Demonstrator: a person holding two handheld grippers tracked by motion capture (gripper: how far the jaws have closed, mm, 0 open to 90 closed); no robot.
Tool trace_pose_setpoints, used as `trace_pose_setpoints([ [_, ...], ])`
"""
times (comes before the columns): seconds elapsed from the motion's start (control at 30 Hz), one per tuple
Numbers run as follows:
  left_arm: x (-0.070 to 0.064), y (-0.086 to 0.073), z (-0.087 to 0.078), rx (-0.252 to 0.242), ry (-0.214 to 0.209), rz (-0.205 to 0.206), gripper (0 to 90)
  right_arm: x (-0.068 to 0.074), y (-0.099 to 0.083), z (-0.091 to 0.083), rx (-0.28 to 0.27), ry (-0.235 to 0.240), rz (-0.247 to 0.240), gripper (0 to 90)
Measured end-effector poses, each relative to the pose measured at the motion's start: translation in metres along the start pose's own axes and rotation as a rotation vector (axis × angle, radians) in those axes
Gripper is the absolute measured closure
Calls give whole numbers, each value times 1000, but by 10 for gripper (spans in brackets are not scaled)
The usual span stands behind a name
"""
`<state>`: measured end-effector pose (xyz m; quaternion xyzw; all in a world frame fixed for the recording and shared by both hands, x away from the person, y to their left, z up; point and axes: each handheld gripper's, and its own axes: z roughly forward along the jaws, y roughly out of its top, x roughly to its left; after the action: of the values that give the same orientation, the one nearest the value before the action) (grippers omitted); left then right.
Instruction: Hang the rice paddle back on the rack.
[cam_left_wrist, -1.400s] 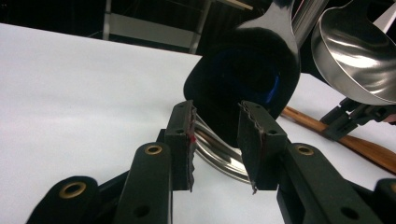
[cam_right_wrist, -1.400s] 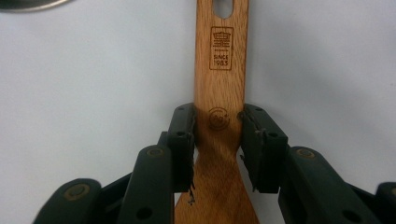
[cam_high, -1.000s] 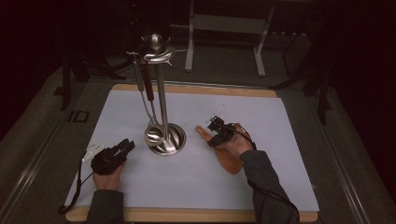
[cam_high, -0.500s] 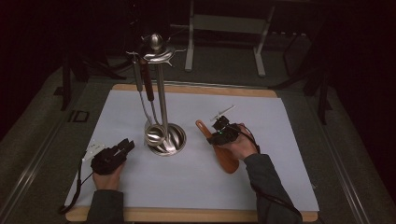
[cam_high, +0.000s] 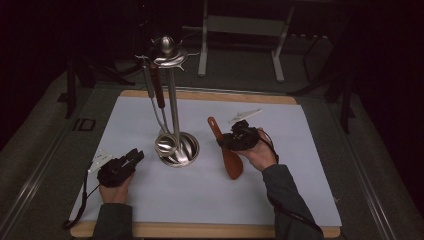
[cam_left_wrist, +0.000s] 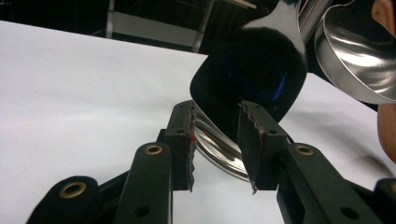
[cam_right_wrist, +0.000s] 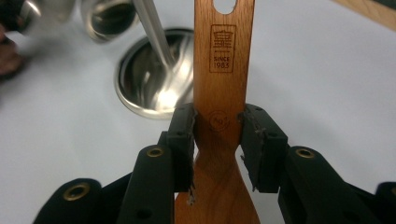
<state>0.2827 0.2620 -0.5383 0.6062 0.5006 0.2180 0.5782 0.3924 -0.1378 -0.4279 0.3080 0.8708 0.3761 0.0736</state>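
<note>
A wooden spatula (cam_high: 226, 146) lies slanted right of the steel utensil stand (cam_high: 171, 100), its holed handle end pointing to the far left. My right gripper (cam_high: 239, 138) is shut on it. In the right gripper view the two jaws press both edges of the spatula (cam_right_wrist: 224, 70) at its neck, where my right gripper (cam_right_wrist: 217, 126) holds it. My left gripper (cam_high: 129, 161) rests on the white mat left of the stand's base. In the left gripper view my left gripper (cam_left_wrist: 215, 126) is open with nothing between its jaws, aimed at the stand's base rim (cam_left_wrist: 219, 151).
A steel ladle (cam_high: 165, 144) and a dark-handled utensil (cam_high: 157, 90) hang from the stand. The white mat (cam_high: 300, 165) covers a wooden board (cam_high: 210, 231). A metal frame (cam_high: 240, 30) stands on the floor beyond the table.
My right gripper has turned and shifted slightly right, closing on the spatula. The spatula's handle end now points farther back. My left gripper has stayed put.
</note>
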Motion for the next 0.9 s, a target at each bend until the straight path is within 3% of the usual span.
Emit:
trace_pose_setpoints([
  [0.1,0,0,0,0,0,0,664,1,1,-3,-28,12,-4,663],
  [0.33,0,0,0,0,1,-1,665,4,5,-15,-147,109,-36,663],
  [0.43,0,0,0,0,1,-1,664,4,8,-19,-175,126,-34,663],
  [0.9,0,0,0,-1,1,-1,664,14,20,-33,-229,68,-47,663],
])
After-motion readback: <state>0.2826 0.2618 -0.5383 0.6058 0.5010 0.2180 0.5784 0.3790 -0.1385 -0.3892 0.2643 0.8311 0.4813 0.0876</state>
